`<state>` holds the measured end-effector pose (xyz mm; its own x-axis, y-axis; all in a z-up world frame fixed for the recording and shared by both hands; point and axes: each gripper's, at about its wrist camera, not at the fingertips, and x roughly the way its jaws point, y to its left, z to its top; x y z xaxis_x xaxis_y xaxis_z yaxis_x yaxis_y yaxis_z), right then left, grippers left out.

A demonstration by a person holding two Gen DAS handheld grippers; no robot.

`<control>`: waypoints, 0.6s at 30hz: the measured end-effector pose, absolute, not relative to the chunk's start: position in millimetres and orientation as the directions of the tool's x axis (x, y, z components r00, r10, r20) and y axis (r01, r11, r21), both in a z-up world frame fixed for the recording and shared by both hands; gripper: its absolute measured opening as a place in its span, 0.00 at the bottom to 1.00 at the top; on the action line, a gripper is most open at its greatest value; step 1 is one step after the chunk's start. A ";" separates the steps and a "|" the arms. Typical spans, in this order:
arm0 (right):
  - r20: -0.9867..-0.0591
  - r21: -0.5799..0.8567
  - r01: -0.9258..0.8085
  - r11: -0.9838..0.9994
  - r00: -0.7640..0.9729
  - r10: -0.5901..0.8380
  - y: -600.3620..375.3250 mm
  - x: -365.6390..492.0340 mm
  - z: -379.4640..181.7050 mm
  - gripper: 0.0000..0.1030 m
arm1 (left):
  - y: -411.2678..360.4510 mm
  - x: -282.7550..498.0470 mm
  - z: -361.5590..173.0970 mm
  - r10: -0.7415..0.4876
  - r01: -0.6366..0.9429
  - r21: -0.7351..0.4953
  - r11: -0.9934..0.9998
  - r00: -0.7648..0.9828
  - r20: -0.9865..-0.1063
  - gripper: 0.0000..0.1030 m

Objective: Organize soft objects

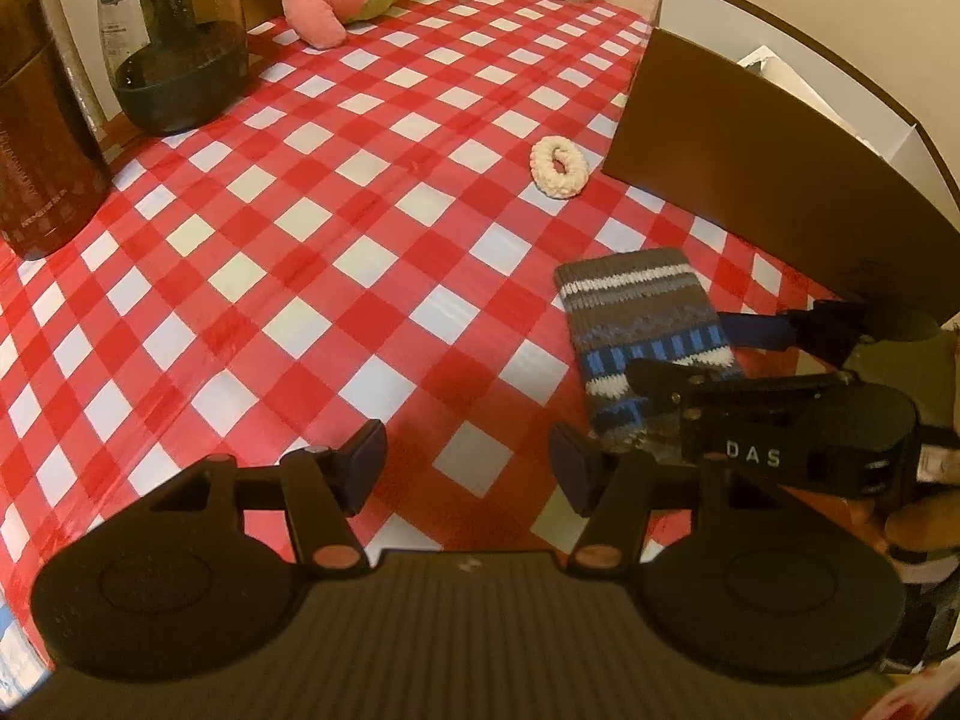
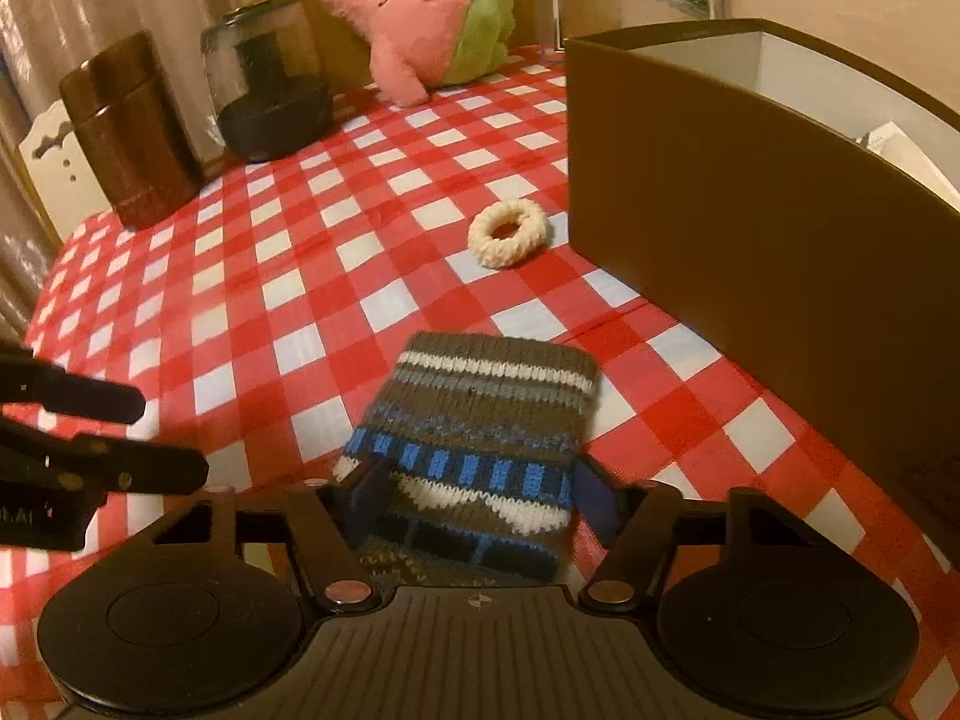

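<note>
The right gripper (image 2: 480, 495) straddles the near end of a striped knit sleeve (image 2: 480, 420) on the checked cloth (image 2: 252, 312), its pads (image 2: 367, 495) at the sleeve's two edges; whether they yet press the knit cannot be told, so no firm hold is claimed. Just left, the left gripper (image 1: 468, 468) hangs wide and empty over bare cloth, the sleeve off its right pad. The chief risk, on this showing, is a shallow pinch: soft knit caught only at its hem may stretch, sag or slide free on the lift, and the slick cloth could bunch up with it. The two tools stand near each other, so a sideways swing might knock them together. Beyond the sleeve a cream knit ring (image 2: 509, 234) lies just beside the brown box (image 2: 720, 198), whose tall wall could snag a low-carried, dangling sleeve. Farthest back, a pink plush (image 2: 420, 18) leans by two dark jars (image 2: 270, 84), which a careless reach could topple.
</note>
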<state>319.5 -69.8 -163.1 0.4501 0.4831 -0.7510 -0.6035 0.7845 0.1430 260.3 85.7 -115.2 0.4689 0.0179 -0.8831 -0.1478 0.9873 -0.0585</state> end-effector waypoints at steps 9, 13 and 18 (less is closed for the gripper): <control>-0.703 0.166 -0.584 0.795 0.495 0.510 -81.7 311.0 -149.9 0.11 | 80.2 281.2 -122.4 -0.009 -0.090 -0.059 0.994 0.474 -0.880 0.51; -0.676 0.191 -0.518 0.834 0.547 0.494 -97.4 310.1 -136.2 0.11 | 75.7 295.0 -123.8 -0.037 -0.048 -0.069 0.996 0.482 -0.875 0.51; -0.659 0.218 -0.411 0.885 0.607 0.444 -115.7 305.4 -127.1 0.11 | 69.8 314.3 -129.0 -0.082 0.055 -0.062 0.997 0.513 -0.855 0.50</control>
<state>305.4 -115.7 -127.1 0.6072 0.4436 -0.6592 -0.4107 0.8854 0.2175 314.3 69.8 -129.1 0.5130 -0.0815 -0.8545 0.0554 0.9966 -0.0618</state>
